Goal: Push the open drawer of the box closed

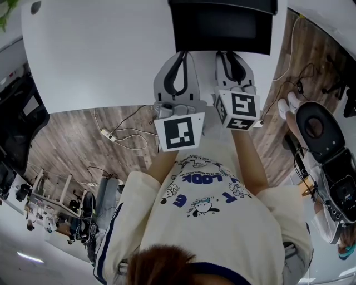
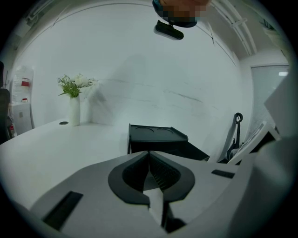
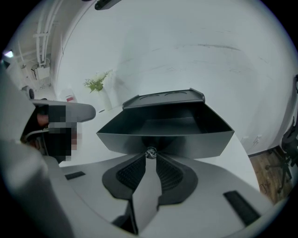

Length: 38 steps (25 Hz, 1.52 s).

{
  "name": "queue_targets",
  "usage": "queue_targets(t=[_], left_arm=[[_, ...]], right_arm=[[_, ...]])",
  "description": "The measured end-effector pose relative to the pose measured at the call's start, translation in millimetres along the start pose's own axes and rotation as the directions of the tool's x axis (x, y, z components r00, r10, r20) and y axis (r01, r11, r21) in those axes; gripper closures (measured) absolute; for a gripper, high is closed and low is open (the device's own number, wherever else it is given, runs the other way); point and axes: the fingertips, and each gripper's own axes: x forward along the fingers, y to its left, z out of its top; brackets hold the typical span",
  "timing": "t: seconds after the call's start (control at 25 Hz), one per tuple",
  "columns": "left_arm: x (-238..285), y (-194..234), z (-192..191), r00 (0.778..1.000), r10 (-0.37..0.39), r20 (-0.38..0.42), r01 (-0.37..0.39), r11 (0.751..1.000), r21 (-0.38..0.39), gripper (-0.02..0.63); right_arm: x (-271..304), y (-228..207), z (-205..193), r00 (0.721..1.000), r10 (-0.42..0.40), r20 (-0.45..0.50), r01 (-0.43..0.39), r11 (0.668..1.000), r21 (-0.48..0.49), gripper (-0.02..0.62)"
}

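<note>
A black box [image 1: 222,6] stands at the far side of the white table [image 1: 100,55], with its drawer [image 1: 222,36] pulled out toward me. In the right gripper view the open drawer [image 3: 167,130] fills the middle, and a small round knob [image 3: 150,153] sits on its front. My right gripper [image 3: 150,156] [image 1: 231,55] is right at the drawer front, its tips pinched on that knob. My left gripper [image 1: 179,55] [image 2: 149,153] is beside it, left of the drawer, shut with nothing between its jaws. The left gripper view shows the box [image 2: 156,137] ahead.
A white vase of flowers [image 2: 74,109] [image 3: 100,90] stands far left on the table. The near table edge runs just under the grippers. On the wooden floor below lie a power strip and cables [image 1: 105,133]; an office chair [image 1: 320,133] stands at the right.
</note>
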Motion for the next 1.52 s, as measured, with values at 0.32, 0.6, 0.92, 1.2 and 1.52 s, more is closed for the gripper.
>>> queue_targets(t=[0.32,0.6,0.92,1.2,1.52], left_arm=[[4,4,5,1.000,0.009,0.007,-0.009,1.000,0.006,0.588],[16,12,14,1.000,0.026,0.010,-0.026,1.000,0.007,0.588],[37,11,25,0.999,0.032,0.021,-0.032,0.999,-0.004,0.588],[50,10,26,0.999,0.040,0.011,-0.040,0.999,-0.005,0.588],[61,13,33,0.999,0.040,0.016,-0.040,0.999,-0.018,0.588]], right_arm=[[14,0,16,1.000,0.005,0.016,-0.006,1.000,0.013,0.509],[31,-4,34,1.000,-0.002,0.029,0.001,1.000,0.019,0.509],[49,-13,52,0.999,0.000,0.042,-0.002,1.000,0.030,0.509],[61,-22,62,0.999,0.002,0.047,-0.004,0.999,0.035,0.509],[74,-24,78,0.998,0.009,0.057,-0.010,1.000,0.015,0.509]])
